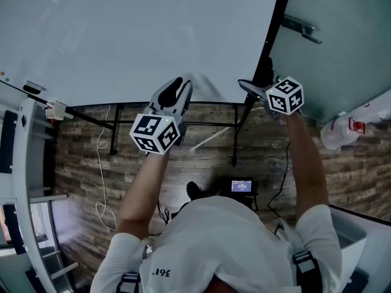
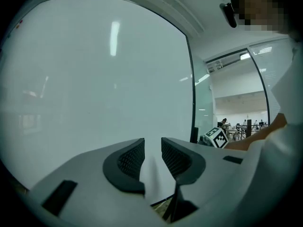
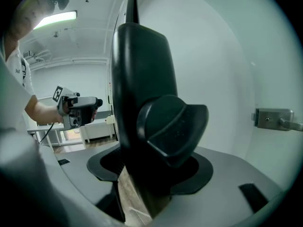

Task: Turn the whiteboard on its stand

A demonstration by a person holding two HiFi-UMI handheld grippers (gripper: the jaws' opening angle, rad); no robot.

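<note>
The whiteboard [image 1: 140,35] seemed tilted on its stand [image 1: 234,140], so the turn looked only partly done. At the whiteboard's lower edge, the left hand-held gripper [image 2: 152,149] stood apart, pinching nothing. The right hand-held gripper [image 3: 151,174] stood apart around the side knob [image 3: 173,126], unclamped.

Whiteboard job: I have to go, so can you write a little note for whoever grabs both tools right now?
Left tool: open, empty, aimed at the whiteboard by its lower edge, not gripping it.
Right tool: open, jaws around the black knob on the stand's post; a gap shows beside the post, so not clamped.
Done: both tools are in position; whether the board has turned yet cannot be told.
Left to do: probably grip the knob, then swing the board round.
</note>
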